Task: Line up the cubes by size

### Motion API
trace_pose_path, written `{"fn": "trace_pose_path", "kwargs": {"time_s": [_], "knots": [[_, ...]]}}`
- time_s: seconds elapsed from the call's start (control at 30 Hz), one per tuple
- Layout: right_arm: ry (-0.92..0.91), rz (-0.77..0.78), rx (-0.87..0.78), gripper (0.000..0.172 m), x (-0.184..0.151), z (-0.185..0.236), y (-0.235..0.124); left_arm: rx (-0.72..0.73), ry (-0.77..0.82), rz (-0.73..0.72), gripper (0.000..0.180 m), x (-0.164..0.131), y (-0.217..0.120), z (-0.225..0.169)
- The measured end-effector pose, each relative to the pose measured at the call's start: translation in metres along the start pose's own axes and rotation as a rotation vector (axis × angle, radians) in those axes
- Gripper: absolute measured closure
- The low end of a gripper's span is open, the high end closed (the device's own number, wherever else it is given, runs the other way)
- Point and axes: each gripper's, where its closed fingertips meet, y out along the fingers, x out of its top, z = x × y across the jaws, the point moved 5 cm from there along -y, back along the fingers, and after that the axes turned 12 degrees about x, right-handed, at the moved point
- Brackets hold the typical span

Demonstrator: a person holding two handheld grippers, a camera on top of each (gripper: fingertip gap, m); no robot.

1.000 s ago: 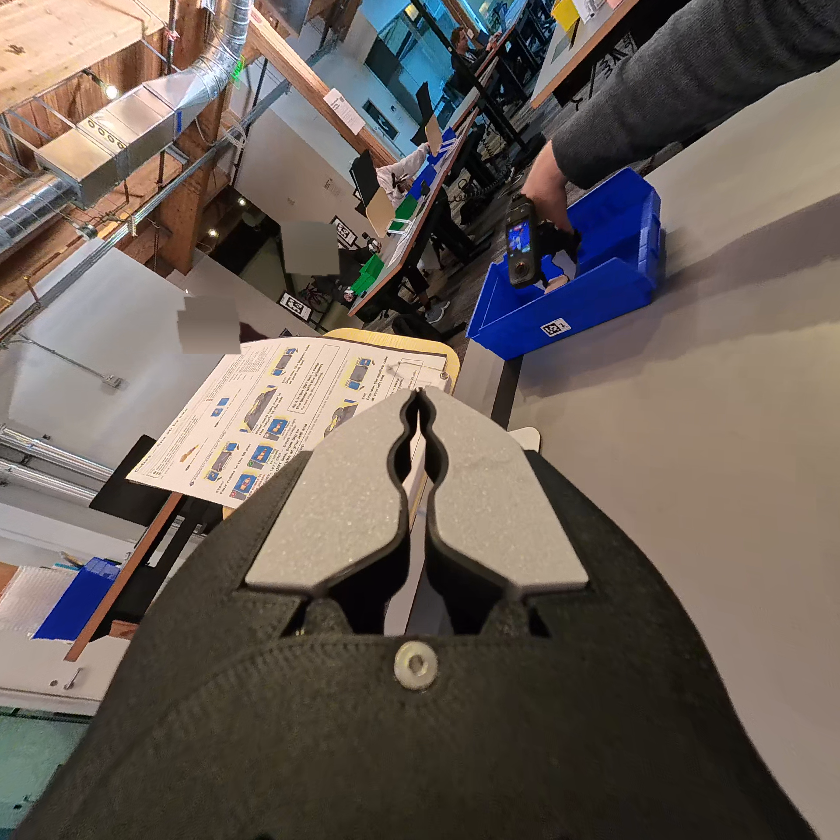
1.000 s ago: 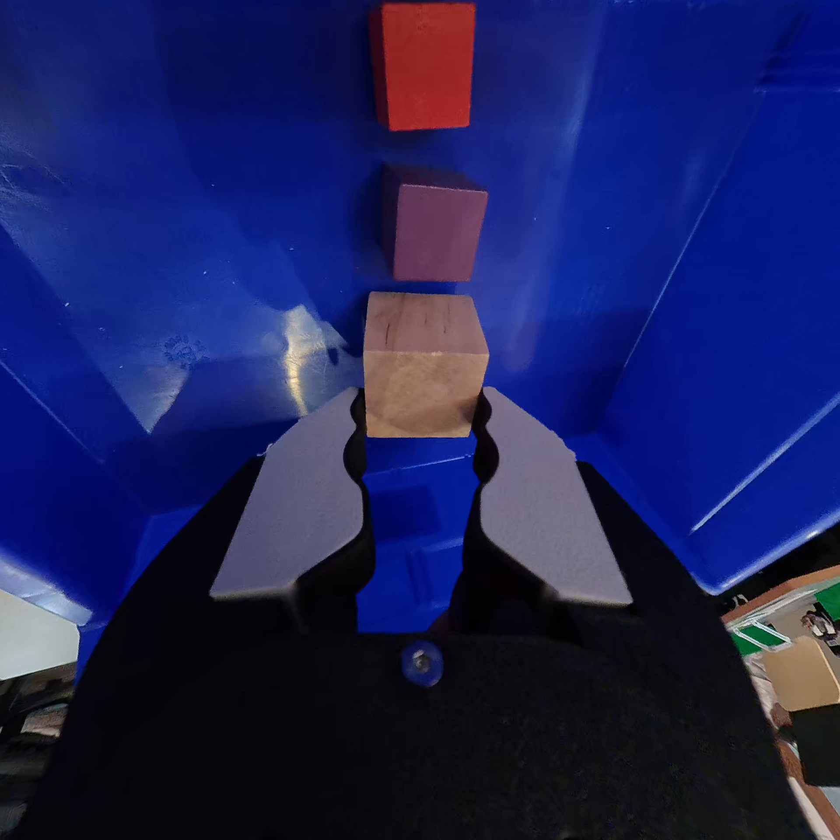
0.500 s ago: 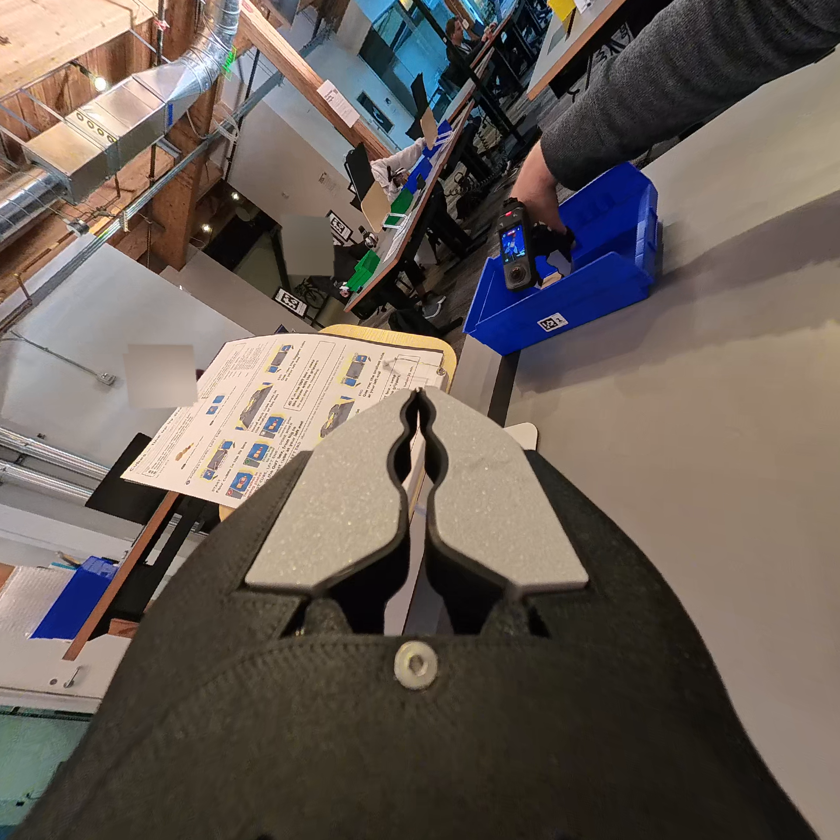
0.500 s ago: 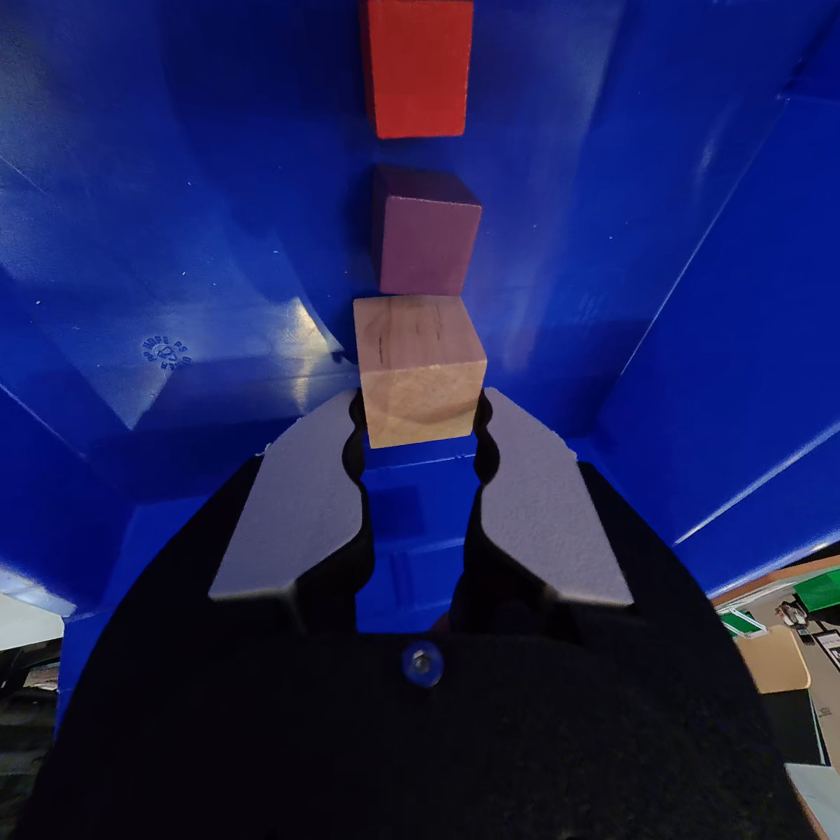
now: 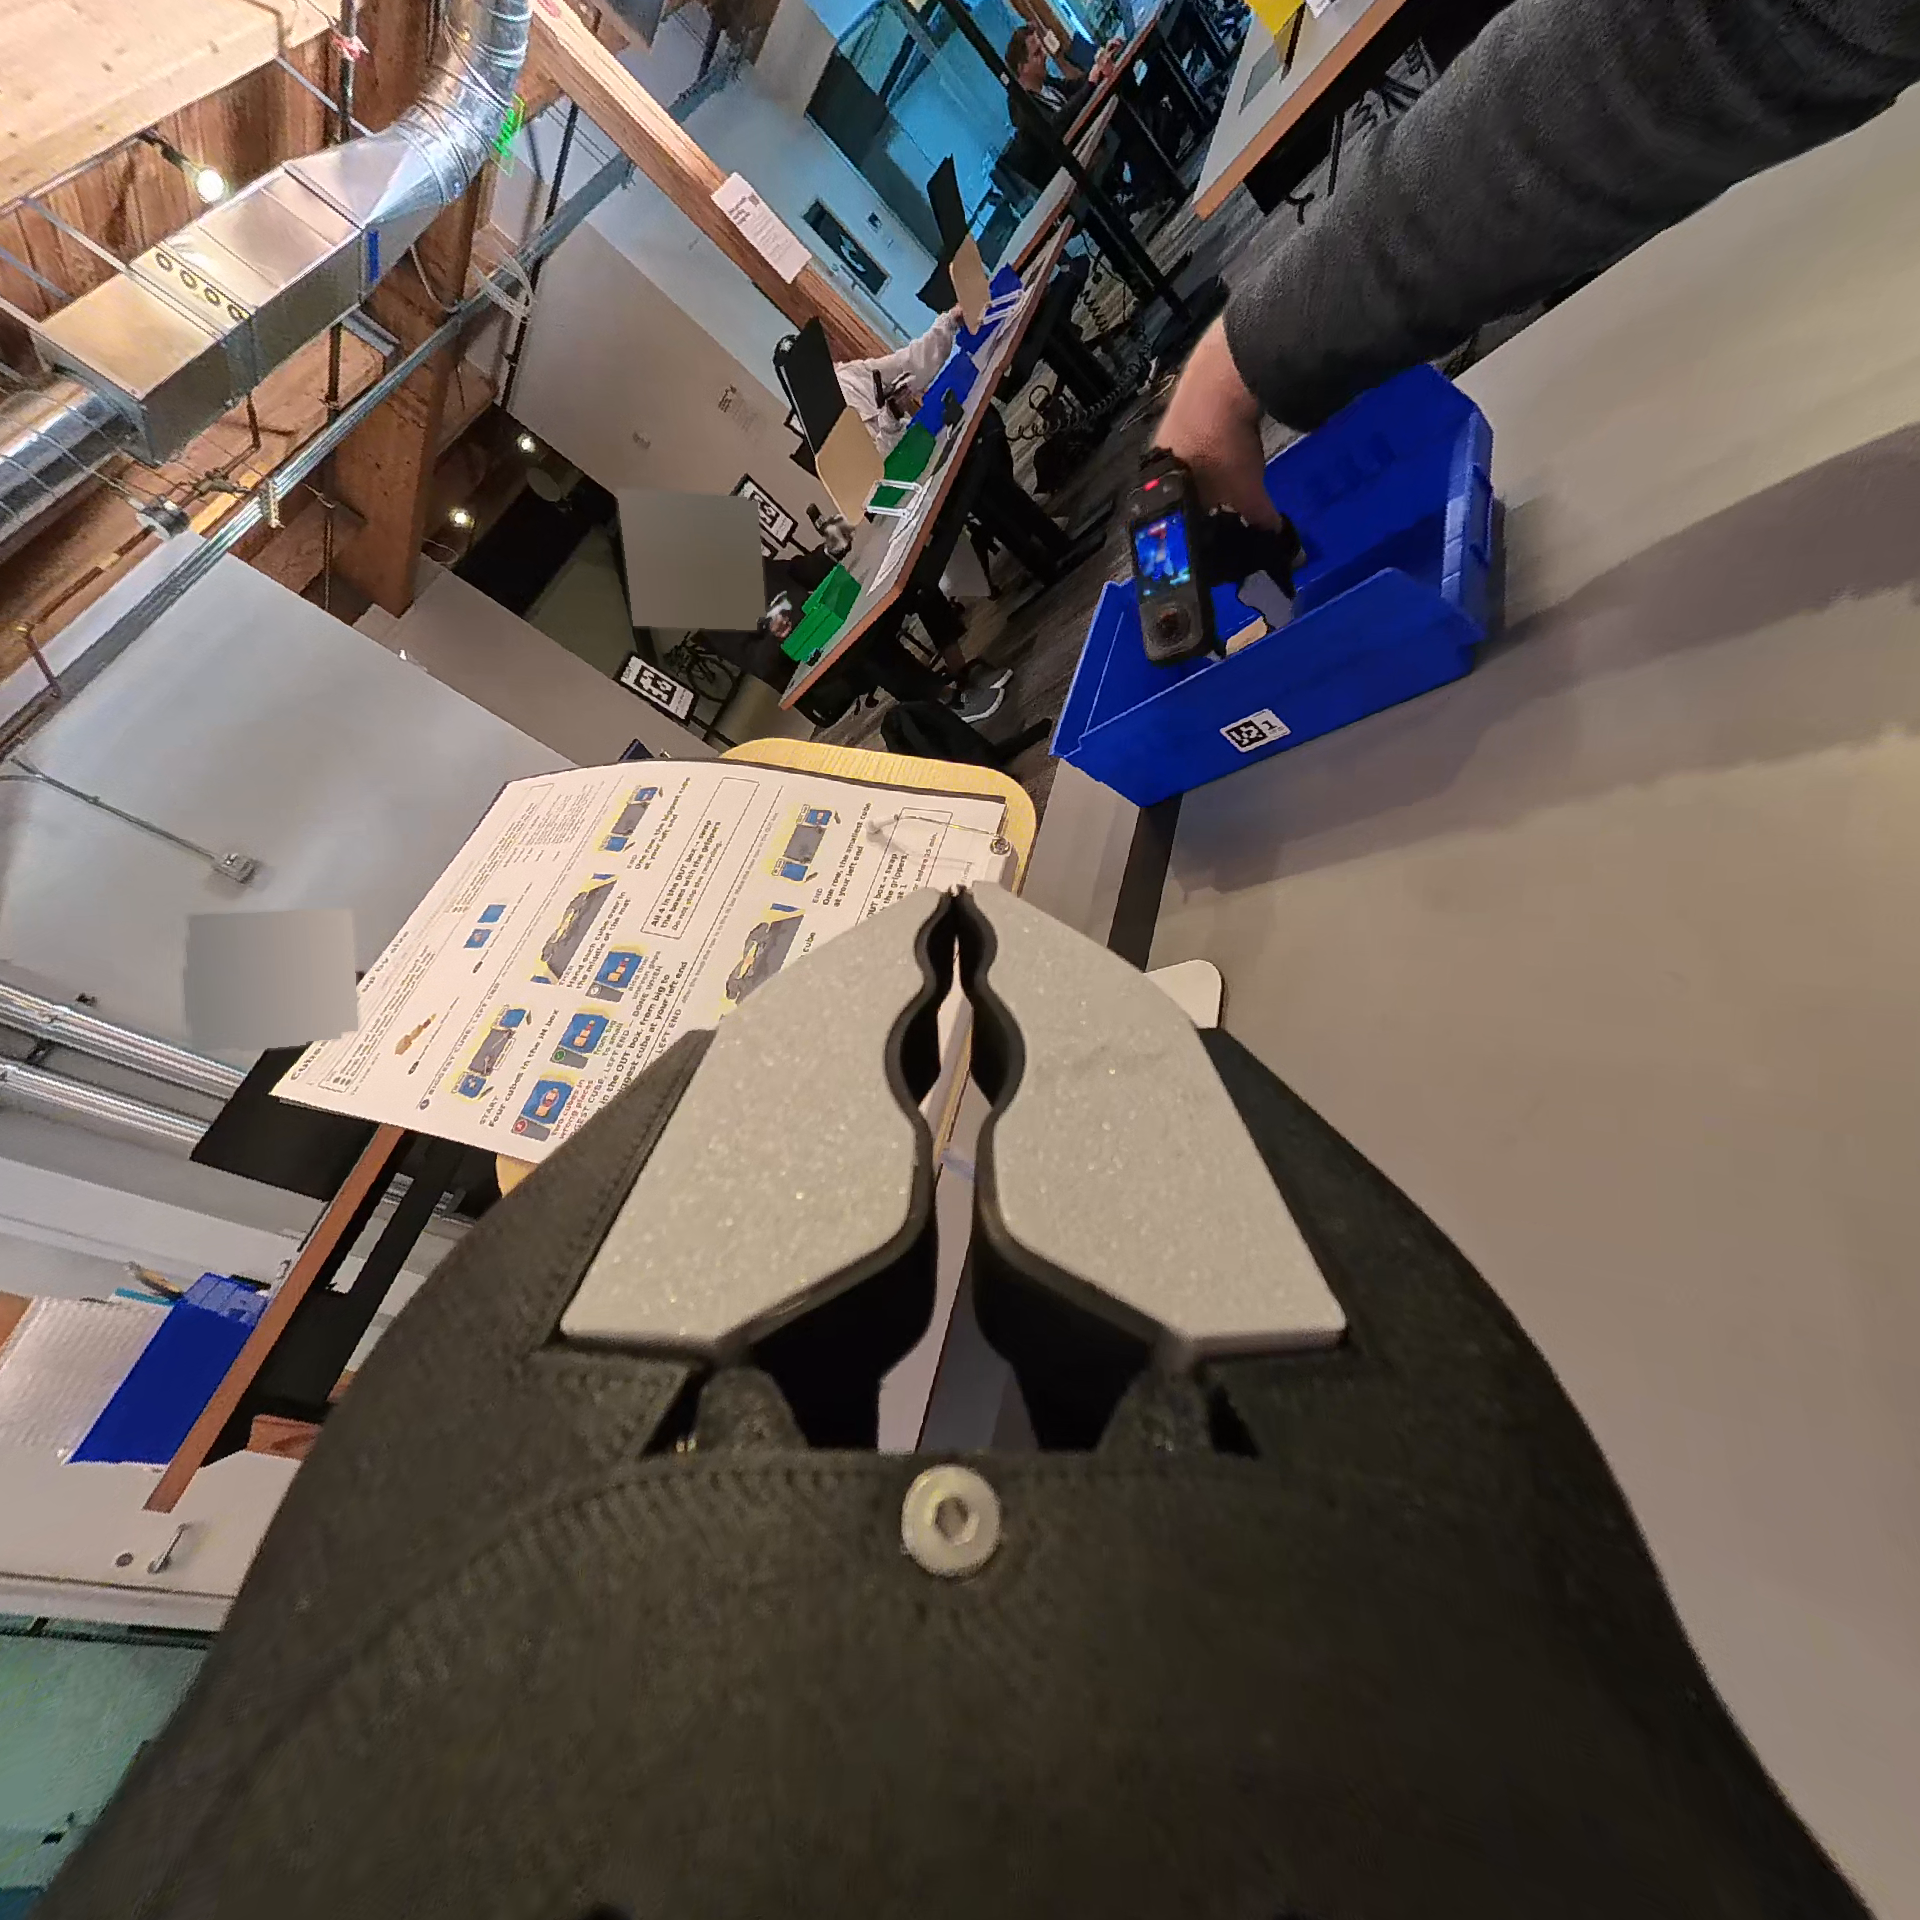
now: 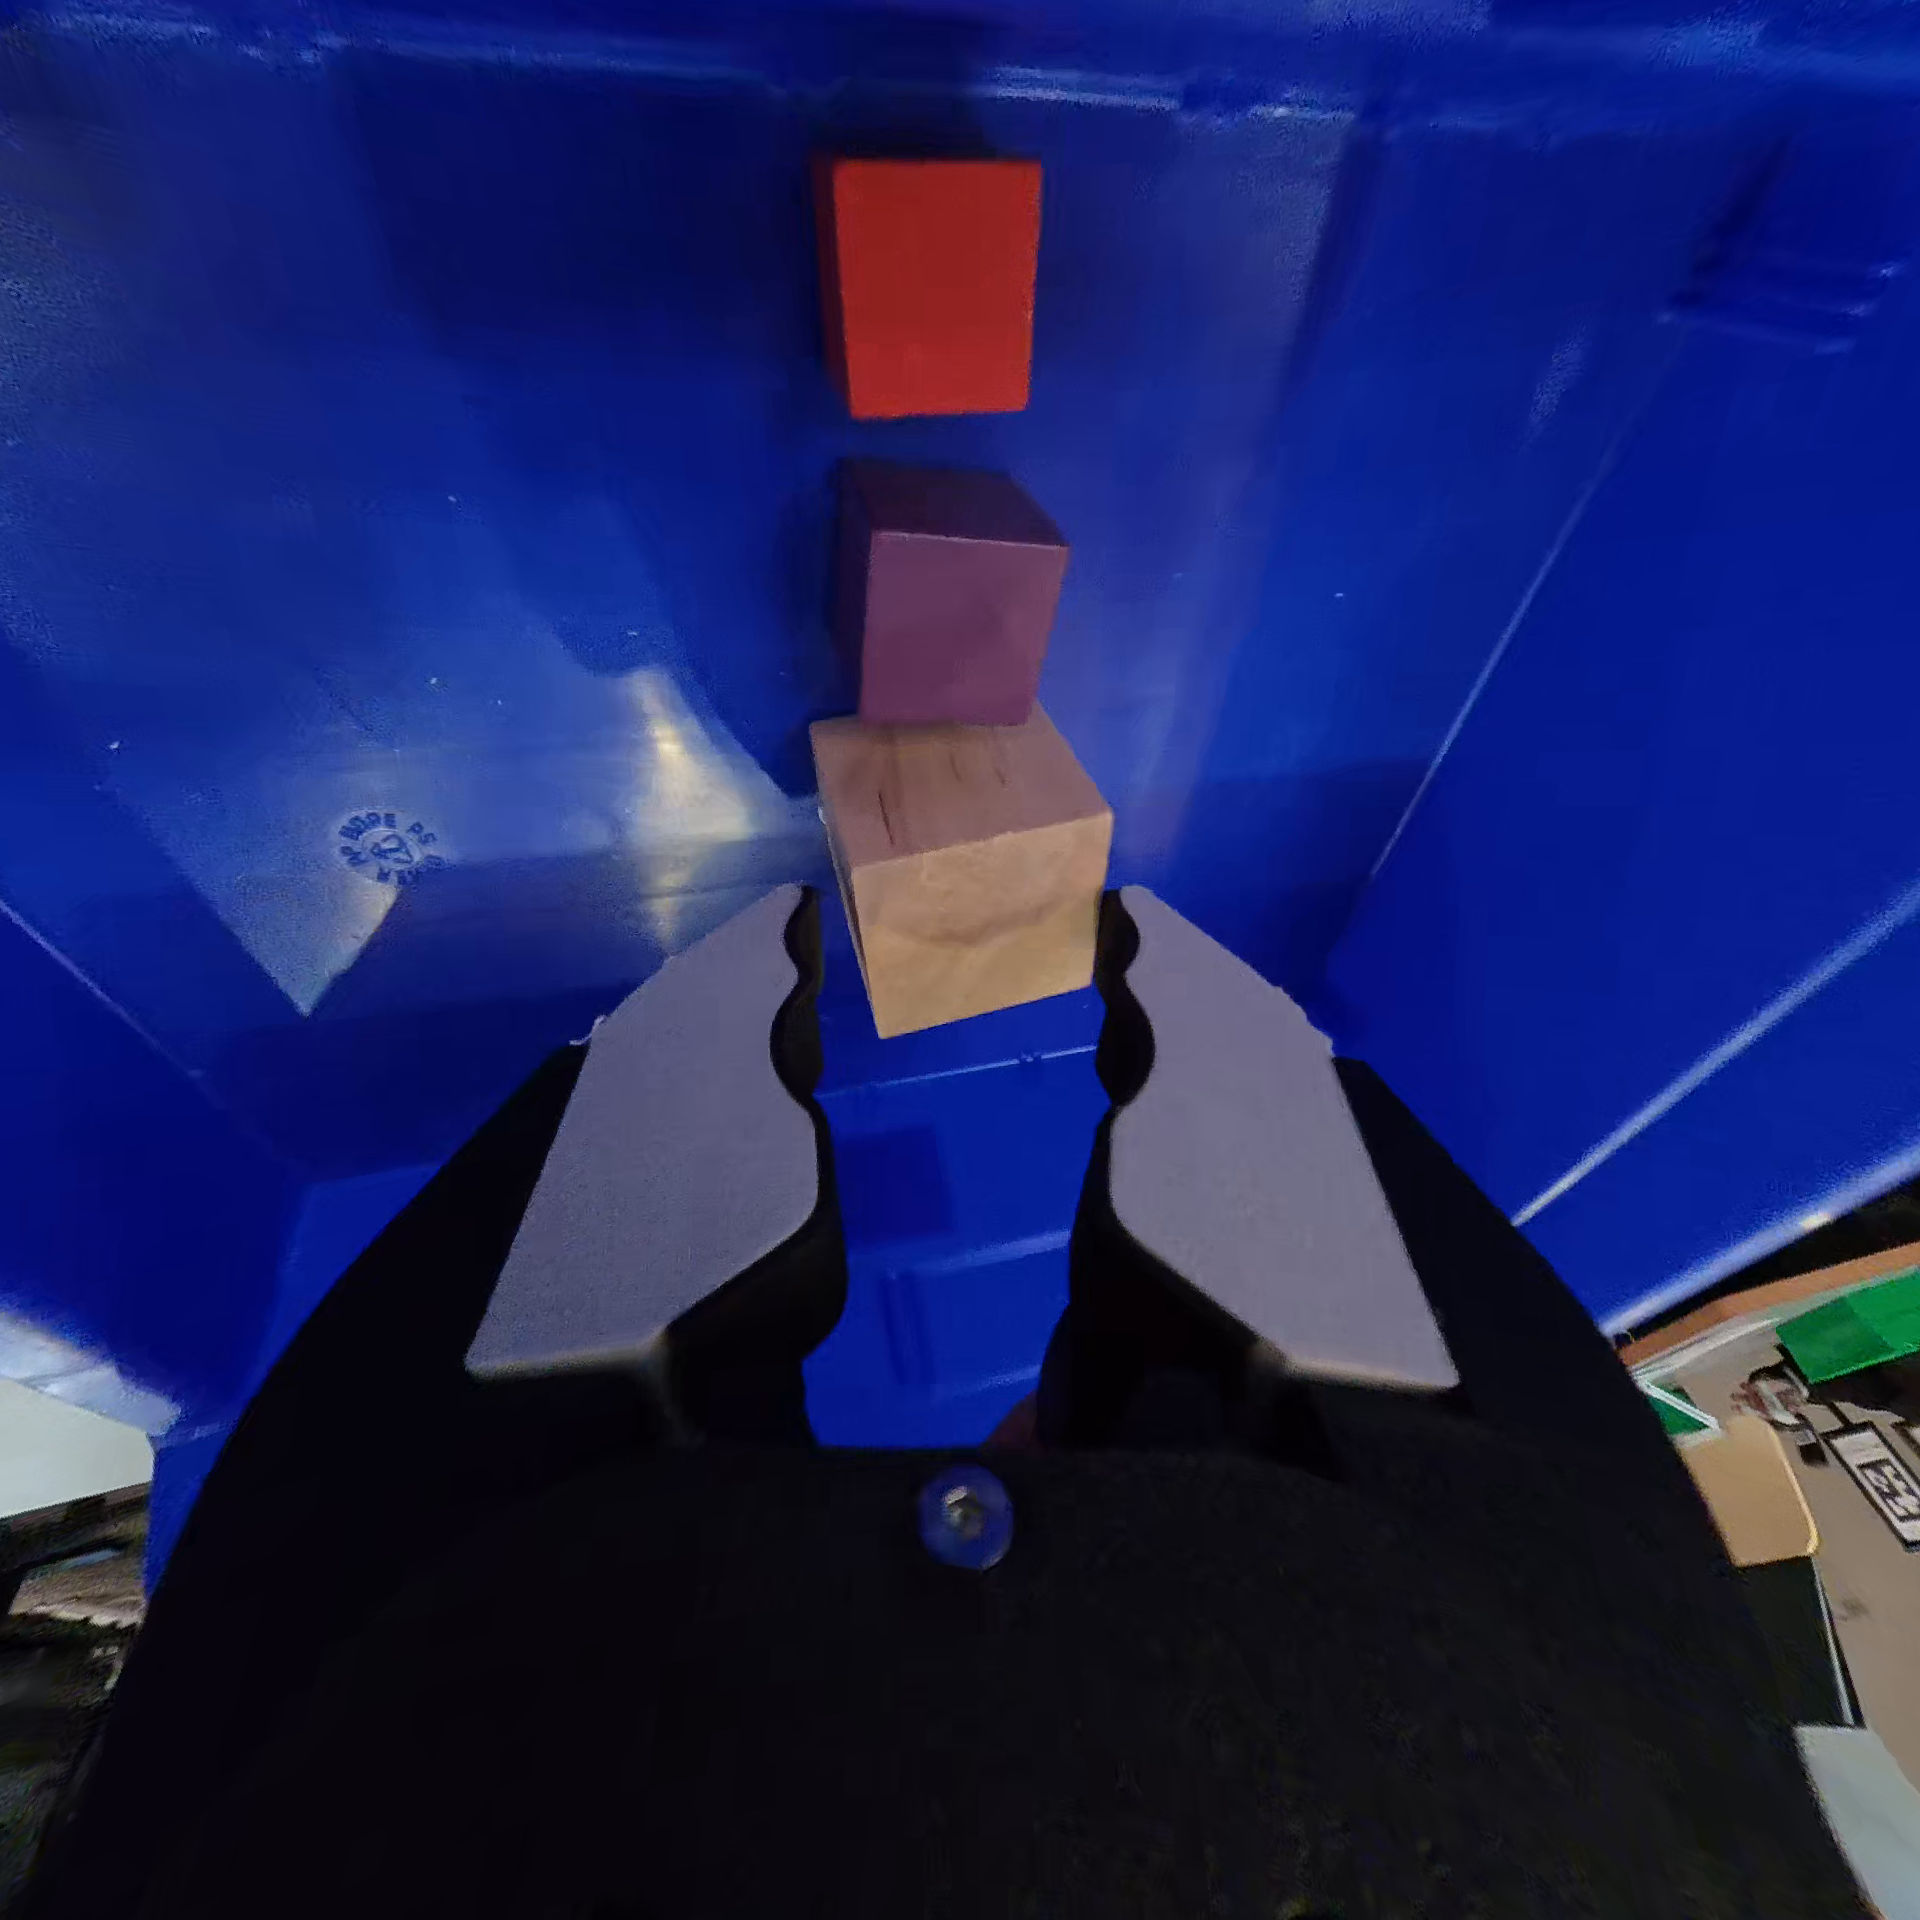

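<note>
right gripper [image 6: 961,925] jaws have just spread off the wood cube [image 6: 966,883], now tilted and free between the pads in the blue bin [image 6: 416,520], touching the purple cube [image 6: 961,623] below red [image 6: 935,286]; left gripper [image 5: 961,899] closed, idle.

instr sheet [image 5: 665,935] on clipboard [image 5: 883,764] | ceiling duct [image 5: 239,270] | green bins [image 5: 821,613]
</note>
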Motion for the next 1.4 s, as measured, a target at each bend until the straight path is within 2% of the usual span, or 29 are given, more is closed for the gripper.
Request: {"fn": "trace_pose_path", "kwargs": {"time_s": [0.1,0.57,0.7,0.83,0.97,1.07,1.17,1.27,1.4], "knots": [[0.020,-0.011,0.009,0.126,-0.001,-0.002,0.002,0.007,0.003,-0.004,0.180,0.002,-0.003,0.001],[0.076,0.029,0.050,0.126,-0.003,-0.001,0.003,-0.005,0.004,0.004,0.180,0.000,-0.001,-0.001],[0.102,-0.003,0.023,0.115,-0.004,-0.002,-0.006,0.005,0.004,0.007,0.180,-0.001,-0.002,0.001],[0.145,-0.030,-0.108,0.114,-0.005,0.004,-0.041,0.040,0.001,0.014,0.180,-0.002,-0.005,0.006],[0.214,-0.135,-0.392,0.123,0.003,0.021,-0.111,0.077,-0.004,0.012,0.180,-0.003,-0.010,0.012],[0.187,-0.323,-0.580,0.127,0.039,0.050,-0.169,0.102,-0.008,0.018,0.180,-0.004,-0.013,0.016],[0.076,-0.503,-0.690,0.130,0.097,0.089,-0.213,0.129,-0.001,0.048,0.179,-0.008,-0.014,0.019],[-0.050,-0.655,-0.701,0.131,0.158,0.122,-0.235,0.143,0.005,0.074,0.178,-0.012,-0.016,0.021],[-0.183,-0.856,-0.662,0.131,0.229,0.146,-0.255,0.152,0.002,0.078,0.176,-0.013,-0.018,0.023]]}}
